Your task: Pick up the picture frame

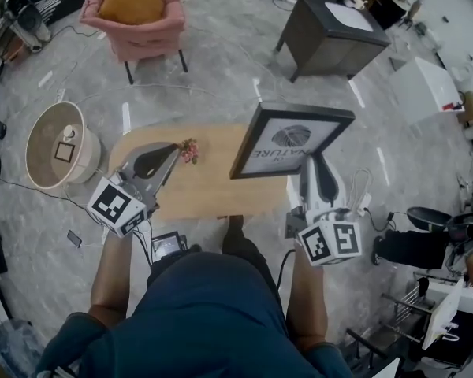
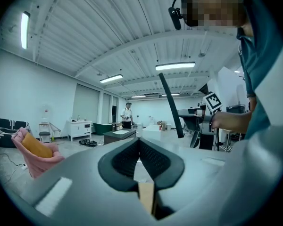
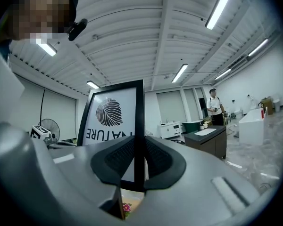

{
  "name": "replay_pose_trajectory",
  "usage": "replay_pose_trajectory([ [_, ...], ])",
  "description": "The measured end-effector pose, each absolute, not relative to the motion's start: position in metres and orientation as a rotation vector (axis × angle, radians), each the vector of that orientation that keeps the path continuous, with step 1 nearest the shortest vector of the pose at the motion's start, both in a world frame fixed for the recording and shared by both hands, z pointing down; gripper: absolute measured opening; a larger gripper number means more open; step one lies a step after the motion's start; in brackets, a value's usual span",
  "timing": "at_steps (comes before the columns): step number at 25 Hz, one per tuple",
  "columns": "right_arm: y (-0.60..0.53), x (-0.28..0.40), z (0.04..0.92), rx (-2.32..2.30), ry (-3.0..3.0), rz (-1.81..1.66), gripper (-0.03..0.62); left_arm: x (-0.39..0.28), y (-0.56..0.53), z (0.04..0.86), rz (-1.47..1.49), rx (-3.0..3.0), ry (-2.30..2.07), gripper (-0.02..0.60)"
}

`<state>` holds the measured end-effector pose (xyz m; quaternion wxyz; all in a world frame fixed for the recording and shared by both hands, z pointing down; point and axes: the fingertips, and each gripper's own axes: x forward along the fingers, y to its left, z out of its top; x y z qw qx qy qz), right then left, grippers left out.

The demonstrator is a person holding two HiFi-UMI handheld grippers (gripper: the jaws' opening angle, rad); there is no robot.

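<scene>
Aloft: picture frame, black border, white print with a leaf and the word NATURE.
Frame attitude: tilted, lettering upside down in both the head view and the right gripper view.
Frame position: raised over the right end of the wooden table, well apart from the left gripper.
Right gripper: jaws pressed onto the frame's thin black edge, one dark pad on each side of it; grip at the frame's near lower edge in the head view.
Left gripper: jaws brought together, tips touching, nothing between them; only a sliver of tabletop visible in the gap behind the tips.
Left gripper position: over the left part of the table, tips just beside the pink flowers.
Flowers: small bunch lying on the tabletop, between the two grippers.
Floor, far side: pink armchair with an orange cushion; dark cabinet to its right.
Floor, left of table: round beige lampshade.
Background: person standing beyond the cabinet.
</scene>
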<state>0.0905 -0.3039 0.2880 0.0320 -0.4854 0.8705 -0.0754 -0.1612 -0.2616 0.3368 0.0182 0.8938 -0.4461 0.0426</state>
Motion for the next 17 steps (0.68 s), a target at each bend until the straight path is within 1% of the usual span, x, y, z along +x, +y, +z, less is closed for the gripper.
replay_pose_trajectory([
  [8, -0.298, 0.105, 0.285, -1.52, 2.67, -0.226, 0.072, -0.148, -0.258, 0.335, 0.134, 2.787, -1.36, -0.004],
  [17, -0.293, 0.107, 0.296, -1.531, 2.689, -0.236, 0.072, -0.146, -0.251, 0.345, 0.129, 2.777, -1.352, -0.005],
])
